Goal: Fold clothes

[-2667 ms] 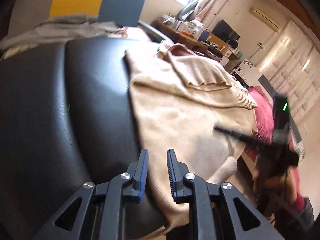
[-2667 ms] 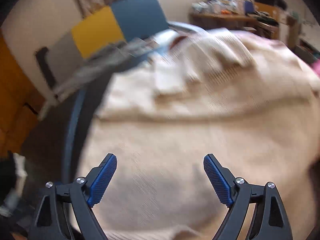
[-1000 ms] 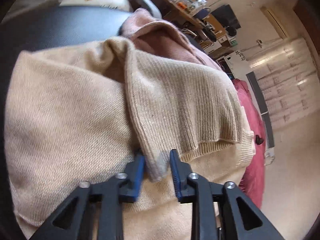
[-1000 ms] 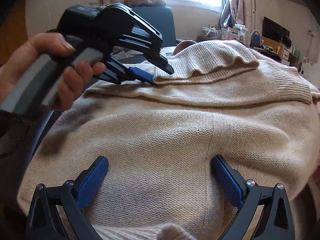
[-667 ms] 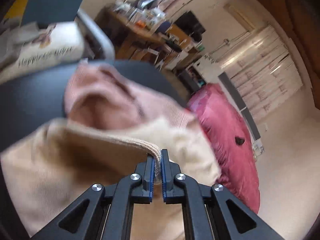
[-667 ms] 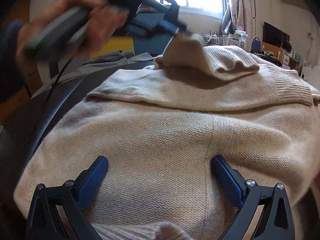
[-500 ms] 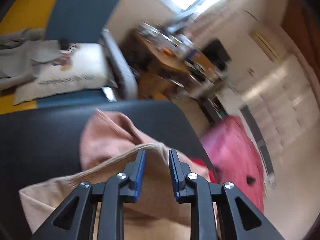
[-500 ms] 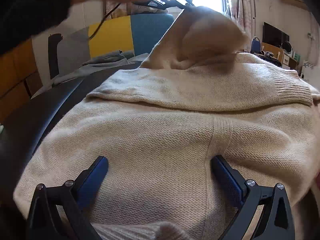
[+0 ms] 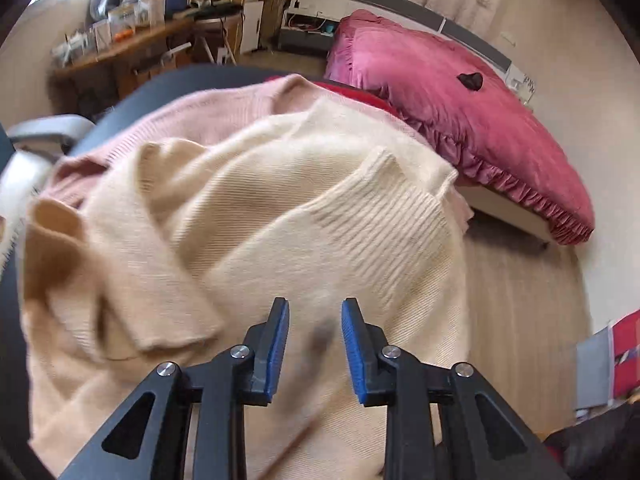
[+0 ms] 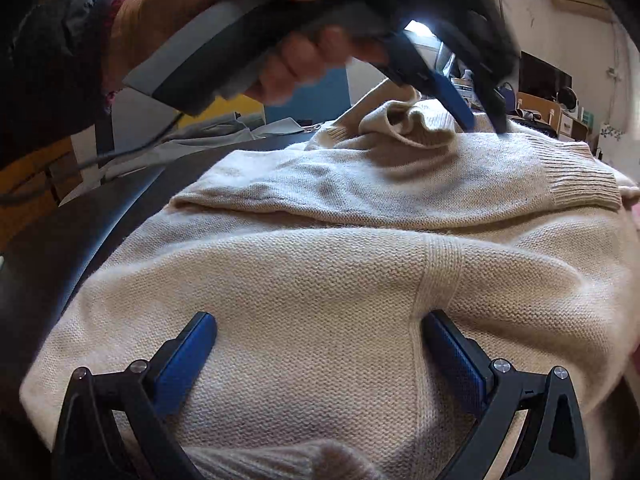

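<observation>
The cream ribbed-knit sweater (image 9: 304, 216) lies spread over the black padded seat (image 10: 80, 216), right under both my grippers. A second ago my left gripper (image 9: 314, 340) was pinched on the end of its sleeve (image 10: 412, 128); I carried that end up and across the body, and my jaws have just been opening. They now stand partly apart with nothing between them, only knit below. The sleeve end has dropped in a loose, rumpled heap on the far part of the sweater, just ahead of my left fingertips in the right wrist view, not flat yet. My right gripper (image 10: 320, 344) has not moved: its jaws are spread wide, pads down on the near part of the body, gripping nothing. Beyond the cream knit, a pink knitted garment (image 9: 208, 116) pokes out on the far side, and further off stands a bed with a magenta frilled cover (image 9: 460, 96). I judge this sleeve fold is laid but needs smoothing before the next fold.
</observation>
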